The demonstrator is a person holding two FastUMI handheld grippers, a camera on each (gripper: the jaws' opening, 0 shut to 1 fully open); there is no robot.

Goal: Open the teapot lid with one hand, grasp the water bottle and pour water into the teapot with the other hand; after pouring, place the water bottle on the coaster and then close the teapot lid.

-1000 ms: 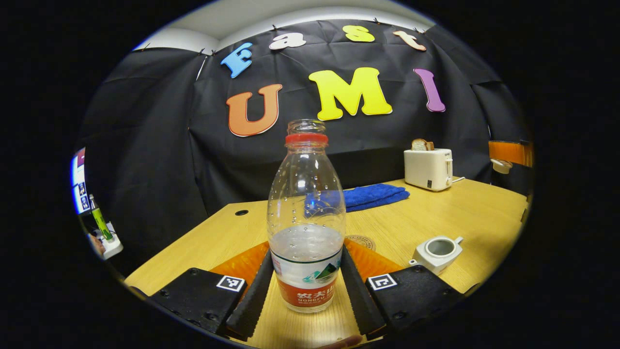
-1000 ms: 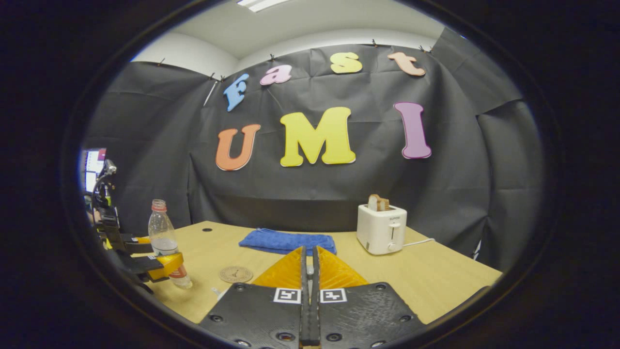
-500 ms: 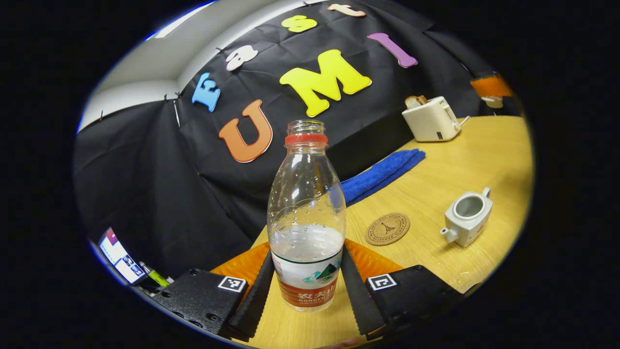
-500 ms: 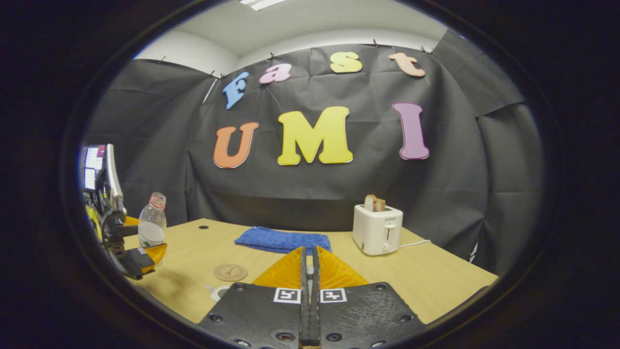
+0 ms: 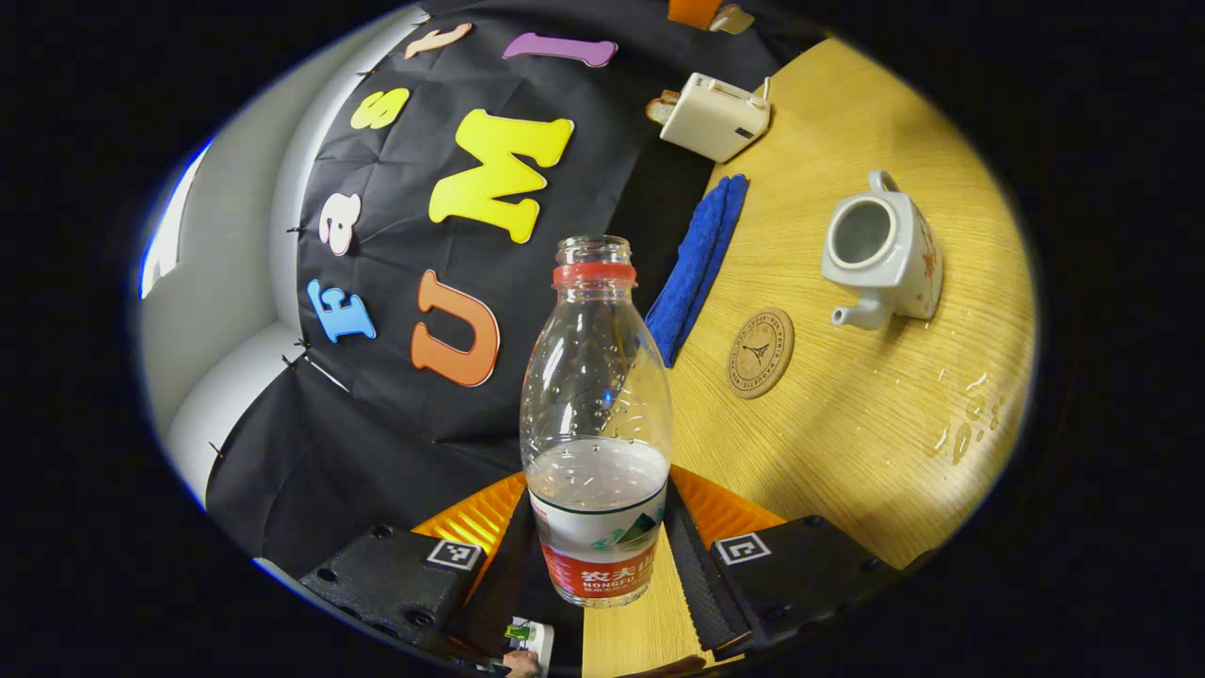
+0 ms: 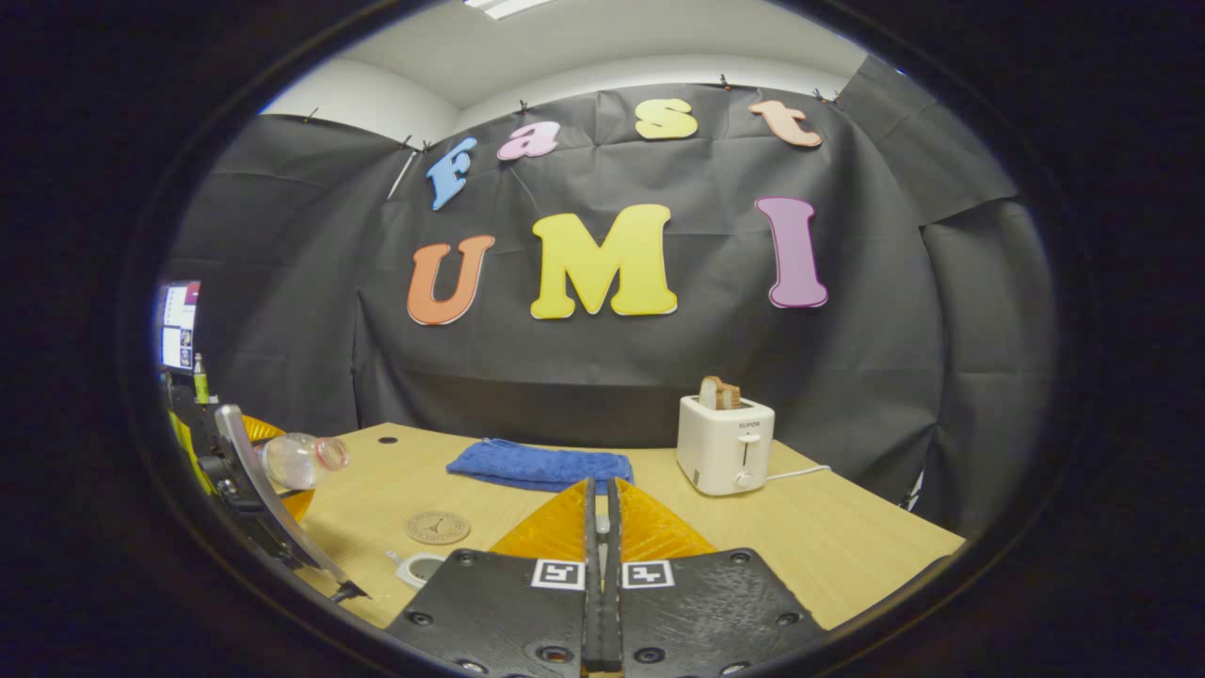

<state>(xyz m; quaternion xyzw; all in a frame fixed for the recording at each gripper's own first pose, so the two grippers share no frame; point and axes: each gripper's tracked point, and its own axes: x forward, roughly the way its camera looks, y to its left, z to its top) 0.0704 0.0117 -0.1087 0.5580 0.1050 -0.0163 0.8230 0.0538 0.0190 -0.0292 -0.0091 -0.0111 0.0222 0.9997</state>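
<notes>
water bottle sat clamped between both fingers of the left gripper, uncapped, about a third full, and tipped far over toward the tabletop; in the right gripper view it lay almost on its side above the table's left end. teapot stood on the wooden table with its lid off, spout pointing toward the round coaster just beside it. water drops lay on the wood near the pot. right gripper hung with its fingers pressed together, holding nothing visible, facing a blue towel and a white toaster.
</notes>
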